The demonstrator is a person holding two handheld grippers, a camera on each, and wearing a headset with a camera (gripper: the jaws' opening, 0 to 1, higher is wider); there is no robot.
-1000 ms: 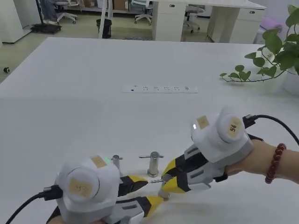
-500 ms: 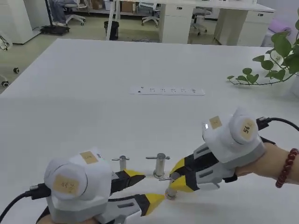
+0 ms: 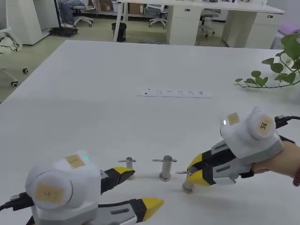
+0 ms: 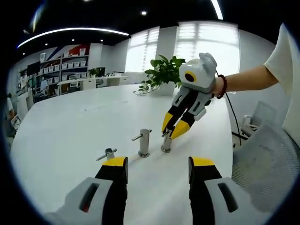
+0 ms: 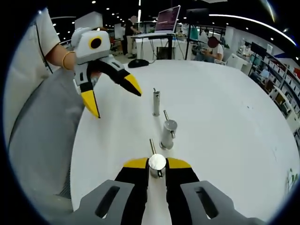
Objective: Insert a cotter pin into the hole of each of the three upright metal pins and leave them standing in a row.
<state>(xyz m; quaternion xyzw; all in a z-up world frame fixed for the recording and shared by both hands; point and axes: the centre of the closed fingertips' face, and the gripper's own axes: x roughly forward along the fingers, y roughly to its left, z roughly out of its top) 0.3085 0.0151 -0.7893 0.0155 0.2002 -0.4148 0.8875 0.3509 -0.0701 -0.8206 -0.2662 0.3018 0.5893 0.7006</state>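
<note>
Head view: three metal pins upright in a row, lower ctr of frame, on white table (image 3: 140,61).
- left pin (image 3: 129,165): shortest, cross-piece thru top.
- middle pin (image 3: 166,169): cotter pin (image 3: 164,160) lying level thru its head.
- right pin (image 3: 188,185): nearest bottom edge, thin metal stub poking out toward frame left, just under the tips.

Right gripper (image 3: 196,171): enters from right edge, jaws nearly closed w/ right pin's head btwn the yellow tips. Right gripper view agrees: round pin top (image 5: 157,163) sits btwn both pads, stub running up-frame from it. Pads appear to touch the head; can't tell whether the stub is also pinched.

Left gripper (image 3: 138,188): lower left, jaws wide apart, nothing btwn them. Upper tip just beside left pin, no contact seen. Left gripper view: own tips at bottom, the row above them mid-frame, right gripper (image 4: 177,125) over the last pin.

Background: power strip (image 3: 176,93) mid-table, plant (image 3: 276,70) at right edge.
</note>
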